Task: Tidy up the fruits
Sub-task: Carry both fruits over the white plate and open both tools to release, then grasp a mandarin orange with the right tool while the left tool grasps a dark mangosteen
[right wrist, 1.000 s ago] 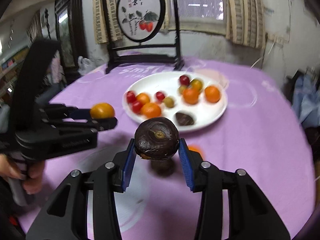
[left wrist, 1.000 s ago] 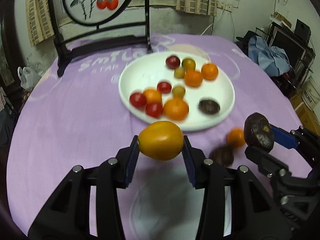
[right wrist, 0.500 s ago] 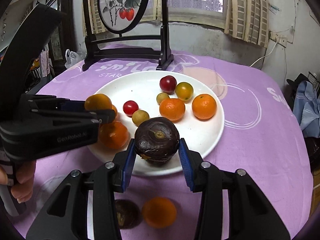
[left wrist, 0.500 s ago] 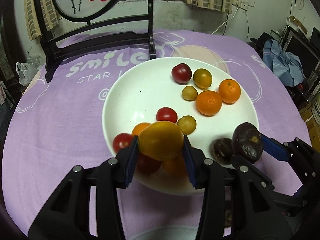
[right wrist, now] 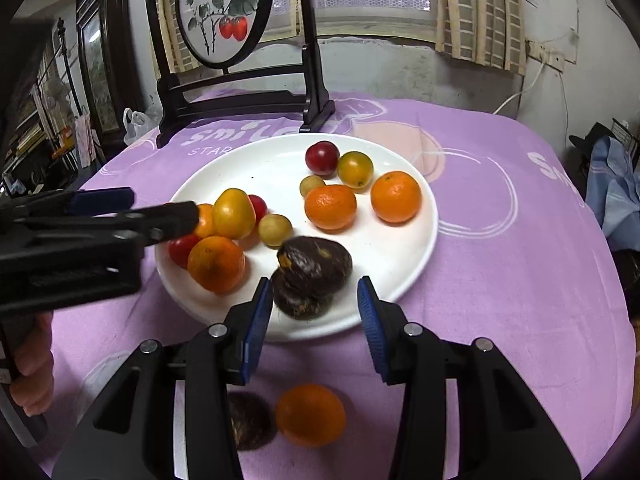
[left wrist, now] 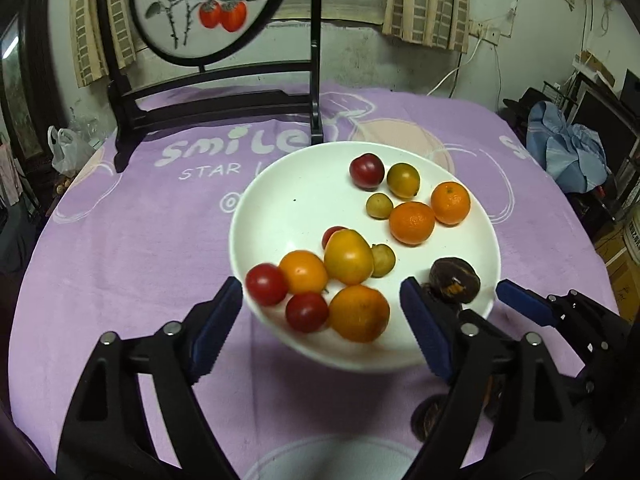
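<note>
A white plate (left wrist: 288, 200) (right wrist: 412, 248) on the purple tablecloth holds several tomatoes, oranges and dark passion fruits. My left gripper (left wrist: 320, 320) is open and empty at the plate's near edge; the yellow-orange fruit (left wrist: 348, 257) (right wrist: 233, 213) lies on the plate beyond it among the tomatoes. My right gripper (right wrist: 310, 316) is open and empty; the dark passion fruit (right wrist: 314, 266) (left wrist: 454, 280) rests on another dark one (right wrist: 300, 300) just ahead of its jaws. An orange (right wrist: 310, 415) and a dark fruit (right wrist: 248, 420) lie on the cloth under the right gripper.
A dark wooden stand with a round painted screen (left wrist: 208, 8) (right wrist: 224, 12) stands at the table's far side behind the plate. The left gripper shows at the left in the right wrist view (right wrist: 100, 216). Clutter and blue cloth (left wrist: 568, 152) lie beyond the table's right edge.
Both grippers opened. The yellow-orange fruit dropped from the left gripper onto the plate, and the dark passion fruit dropped from the right gripper onto the plate.
</note>
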`<state>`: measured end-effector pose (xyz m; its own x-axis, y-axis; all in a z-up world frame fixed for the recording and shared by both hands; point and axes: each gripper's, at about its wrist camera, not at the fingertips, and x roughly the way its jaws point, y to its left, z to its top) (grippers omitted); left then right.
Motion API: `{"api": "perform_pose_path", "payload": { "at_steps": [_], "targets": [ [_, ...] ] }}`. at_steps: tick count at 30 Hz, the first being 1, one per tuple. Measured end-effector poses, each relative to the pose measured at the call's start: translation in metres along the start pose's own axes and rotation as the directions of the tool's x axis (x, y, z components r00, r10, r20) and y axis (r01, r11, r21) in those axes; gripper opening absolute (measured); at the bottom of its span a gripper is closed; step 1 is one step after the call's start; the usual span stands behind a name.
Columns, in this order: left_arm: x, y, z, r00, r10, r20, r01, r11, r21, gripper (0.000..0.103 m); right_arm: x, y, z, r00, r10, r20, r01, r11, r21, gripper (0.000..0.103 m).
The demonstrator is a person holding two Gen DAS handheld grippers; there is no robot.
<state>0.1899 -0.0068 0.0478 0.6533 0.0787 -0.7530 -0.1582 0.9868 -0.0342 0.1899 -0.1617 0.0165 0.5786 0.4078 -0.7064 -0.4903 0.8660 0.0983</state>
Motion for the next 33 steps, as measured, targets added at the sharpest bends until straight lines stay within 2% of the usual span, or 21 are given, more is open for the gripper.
{"api": "perform_pose_path", "payload": {
  "at_steps": [6,13,20,23,30,33],
  "targets": [
    [-0.017,0.007,-0.022,1.000,-0.006,-0.014,0.006,1.000,-0.008,0.090,-0.021,-0.013,-0.015,1.000,-0.010,0.006,0.010,0.998,0.070,0.044],
    [-0.022,0.010,-0.062,0.998,-0.022,-0.055,0.022,1.000,-0.007,0.091,-0.041,-0.013,-0.045,1.000,-0.001,-0.002,0.001,0.996,0.089,0.044],
    [-0.026,0.007,-0.086,0.996,-0.021,-0.082,0.021,1.000,-0.001,0.091,-0.051,-0.016,-0.070,1.000,-0.001,-0.023,0.004,0.995,0.102,0.044],
    [-0.027,0.001,-0.094,0.996,-0.027,-0.088,0.029,0.999,0.017,0.091,-0.053,-0.022,-0.072,1.000,-0.008,-0.021,0.011,0.993,0.120,0.044],
    [-0.021,-0.036,-0.110,0.996,-0.016,-0.085,0.026,0.992,0.125,0.091,-0.062,-0.024,-0.068,1.000,-0.028,-0.001,0.028,0.991,0.131,0.044],
    [-0.014,-0.048,-0.110,0.995,-0.020,-0.097,0.033,0.991,0.131,0.091,-0.066,-0.023,-0.066,1.000,-0.023,0.013,0.021,0.992,0.127,0.044]
  ]
}}
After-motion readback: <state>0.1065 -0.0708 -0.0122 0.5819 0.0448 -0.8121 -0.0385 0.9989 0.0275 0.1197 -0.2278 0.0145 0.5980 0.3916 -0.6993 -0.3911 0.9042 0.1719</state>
